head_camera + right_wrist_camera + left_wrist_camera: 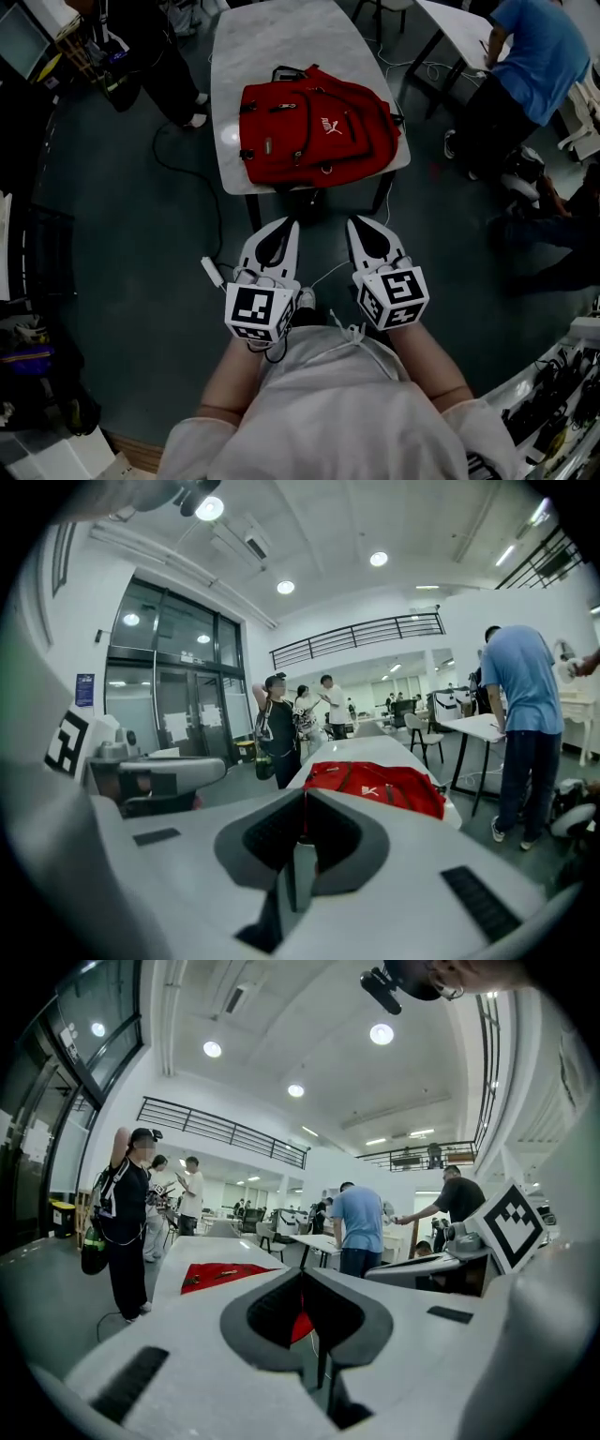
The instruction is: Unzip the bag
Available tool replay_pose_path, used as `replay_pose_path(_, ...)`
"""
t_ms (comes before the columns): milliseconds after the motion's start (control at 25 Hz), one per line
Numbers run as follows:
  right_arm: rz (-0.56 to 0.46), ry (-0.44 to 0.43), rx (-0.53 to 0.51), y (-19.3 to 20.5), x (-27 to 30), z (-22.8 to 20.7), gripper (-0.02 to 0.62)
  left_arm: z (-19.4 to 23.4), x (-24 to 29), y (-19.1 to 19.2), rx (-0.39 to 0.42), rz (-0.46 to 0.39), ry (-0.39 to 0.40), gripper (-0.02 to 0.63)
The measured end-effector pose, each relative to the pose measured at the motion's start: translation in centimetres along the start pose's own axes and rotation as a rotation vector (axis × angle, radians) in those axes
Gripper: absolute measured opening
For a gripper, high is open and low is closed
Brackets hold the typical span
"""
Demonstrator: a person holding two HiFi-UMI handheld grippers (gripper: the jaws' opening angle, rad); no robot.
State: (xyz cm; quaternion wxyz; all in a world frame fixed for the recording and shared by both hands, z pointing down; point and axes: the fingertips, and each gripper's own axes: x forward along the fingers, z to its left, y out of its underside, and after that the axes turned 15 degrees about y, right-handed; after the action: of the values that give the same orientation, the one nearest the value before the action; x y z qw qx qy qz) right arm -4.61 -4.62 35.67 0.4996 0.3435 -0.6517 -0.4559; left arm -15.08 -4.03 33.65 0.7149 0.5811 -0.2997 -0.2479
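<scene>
A red backpack (317, 127) lies flat on the near end of a white table (272, 37), its zippers closed as far as I can see. Both grippers are held side by side close to the person's chest, short of the table and clear of the bag. My left gripper (284, 225) has its jaws together with nothing between them, and so does my right gripper (361, 223). The backpack (220, 1275) shows ahead past the joined tips in the left gripper view. In the right gripper view the backpack (375, 785) lies just beyond the tips.
A person in a blue shirt (534, 56) bends over another table at the right. A person in black (150, 47) stands at the table's far left. A cable (192, 178) runs over the grey floor. Cluttered benches line the left and lower right edges.
</scene>
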Motion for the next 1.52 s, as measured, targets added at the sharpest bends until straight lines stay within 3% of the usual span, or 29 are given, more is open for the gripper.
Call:
replay_pose_path(240, 0.127, 0.002, 0.004, 2.8, 6.0, -0.6, 0.029, 4.0, 3.2, 2.9, -0.051, 0.005, 0.046, 0.021)
replay_pose_path(480, 0.212, -0.036, -0.032, 7.4, 11.9, -1.0, 0.029, 8.3, 6.5, 7.3, -0.063, 0.000, -0.005, 0.021)
replay_pose_path(720, 0.352, -0.125, -0.115, 14.7, 16.7, -1.2, 0.031, 11.2, 10.4, 13.2, -0.106, 0.056, -0.044, 0.020)
replay_pose_path(840, 0.403, -0.138, -0.107, 17.9, 18.4, -1.3, 0.032, 12.4, 11.7, 15.6, -0.152, 0.083, -0.077, 0.021)
replay_pose_path(880, 0.418, -0.140, -0.097, 18.9, 18.9, -1.3, 0.040, 12.7, 12.2, 16.3, -0.164, 0.094, -0.083, 0.021)
replay_pose_path(960, 0.442, -0.140, -0.076, 20.6, 20.4, -1.6, 0.117, 13.2, 13.7, 17.5, -0.168, 0.112, -0.077, 0.021)
replay_pose_path(1320, 0.405, -0.088, -0.071, 23.2, 25.3, -2.0, 0.127, 15.3, 17.3, 22.2, -0.183, 0.213, -0.029, 0.020)
replay_pose_path(1520, 0.392, -0.090, -0.033, 23.3, 26.0, -1.4, 0.063, 15.9, 17.3, 23.9, -0.229, 0.263, -0.037, 0.020)
